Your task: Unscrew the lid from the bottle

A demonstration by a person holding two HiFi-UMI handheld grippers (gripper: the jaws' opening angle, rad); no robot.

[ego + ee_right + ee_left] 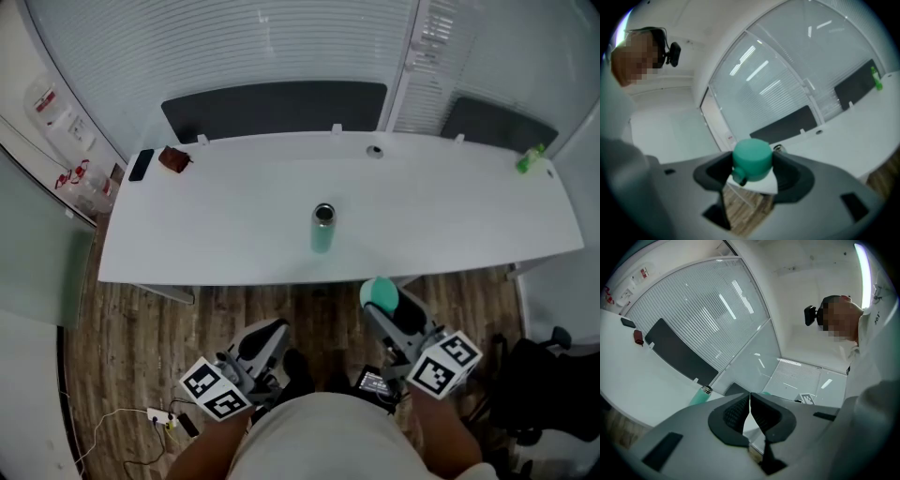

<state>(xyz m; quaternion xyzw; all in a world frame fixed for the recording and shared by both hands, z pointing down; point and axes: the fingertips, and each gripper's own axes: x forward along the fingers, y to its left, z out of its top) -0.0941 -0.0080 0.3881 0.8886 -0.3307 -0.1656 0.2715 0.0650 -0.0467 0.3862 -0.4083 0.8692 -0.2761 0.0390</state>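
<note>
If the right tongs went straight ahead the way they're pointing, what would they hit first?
Probably the open bottle on the table: it shows just right of the green lid held in the right tongs. Depth is unclear; they might pass beside it.

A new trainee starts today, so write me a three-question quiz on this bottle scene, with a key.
1. True or false: the bottle standing on the white table has the teal lid screwed on.
2. What sits between the right gripper's jaws? A) a phone B) the teal lid C) nothing
3. Fill in: the left gripper's jaws are ___, with nothing between them.

Key:
1. False. The bottle's mouth is open and the lid is off.
2. B
3. shut
</note>
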